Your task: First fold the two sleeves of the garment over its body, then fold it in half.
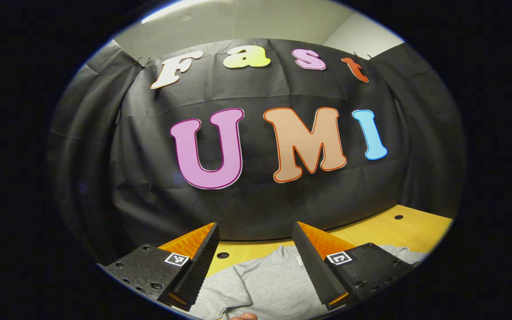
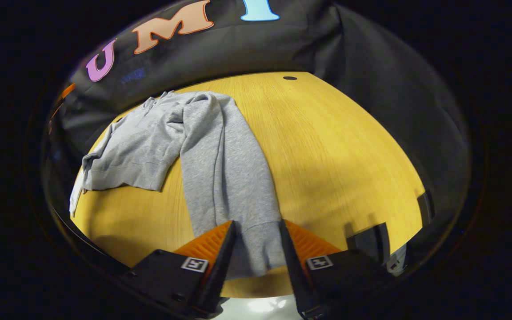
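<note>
A grey sweatshirt [image 2: 145, 142] lies flat on the yellow wooden table [image 2: 327, 146], collar toward the booth wall. One long sleeve [image 2: 225, 169] runs from the shoulder toward the table's near edge. Its cuff [image 2: 258, 253] lies flat between the fingers of my right gripper [image 2: 257, 222], which stands open astride it, low over the table. The other sleeve [image 2: 80, 178] trails at the table's far left side. My left gripper [image 1: 256, 235] is held up, open and empty, facing the wall. Below it lie the sweatshirt's collar and chest [image 1: 274, 284] on the table [image 1: 385, 229].
Small round holes [image 2: 290, 78] [image 1: 222, 255] mark the tabletop near the wall. A dark block [image 2: 371, 240] stands at the table's near right edge. A fingertip [image 1: 243, 316] shows at the bottom of the left gripper view. Bare wood spreads right of the sleeve.
</note>
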The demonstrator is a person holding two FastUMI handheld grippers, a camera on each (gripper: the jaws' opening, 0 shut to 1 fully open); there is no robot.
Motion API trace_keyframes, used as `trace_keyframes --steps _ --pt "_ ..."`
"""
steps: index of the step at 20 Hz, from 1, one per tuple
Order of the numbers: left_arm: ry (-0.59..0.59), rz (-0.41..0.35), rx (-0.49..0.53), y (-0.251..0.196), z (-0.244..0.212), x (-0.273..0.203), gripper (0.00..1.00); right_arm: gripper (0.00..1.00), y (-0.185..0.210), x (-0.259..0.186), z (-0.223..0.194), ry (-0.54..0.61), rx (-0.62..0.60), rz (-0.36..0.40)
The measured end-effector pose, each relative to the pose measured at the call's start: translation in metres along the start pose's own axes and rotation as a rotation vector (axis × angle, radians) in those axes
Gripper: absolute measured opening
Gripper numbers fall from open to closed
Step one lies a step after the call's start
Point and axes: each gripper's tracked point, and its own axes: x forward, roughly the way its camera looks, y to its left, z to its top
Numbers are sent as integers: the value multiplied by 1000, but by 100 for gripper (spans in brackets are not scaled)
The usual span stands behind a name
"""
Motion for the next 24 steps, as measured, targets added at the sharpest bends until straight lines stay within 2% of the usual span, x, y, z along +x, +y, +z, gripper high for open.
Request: trace_keyframes --steps 1,3,4,7,8,10,11,12,13,15,16,24 --pt "1 2 -1 1 -1 0 96 52 6 1 0 17 22 24" --pt "4 6 -1 2 -2 0 96 16 15 1 -2 33 76 33" --pt "2 10 -1 4 -2 0 96 11 17 1 3 25 96 43" --pt "-3 13 2 6 -1 0 96 11 21 0 13 7 161 63" --pt "-6 15 3 7 0 0 93 11 21 -1 19 -2 183 66" --pt "-9 15 5 7 1 0 96 11 20 -5 36 -36 232 73" --pt "-13 16 4 8 1 -1 93 11 21 -6 46 -56 252 80" --pt "-16 16 3 9 2 -2 96 16 23 -8 56 -76 263 87" --pt "-17 19 4 10 1 -2 96 11 23 -9 68 -101 265 87" --pt "-18 26 5 14 3 -3 99 11 31 -14 92 -147 273 104" --pt "-19 32 5 17 3 -4 96 11 36 -17 106 -172 283 119" --pt "-11 110 6 52 -1 -19 96 11 92 -26 204 -311 280 247"
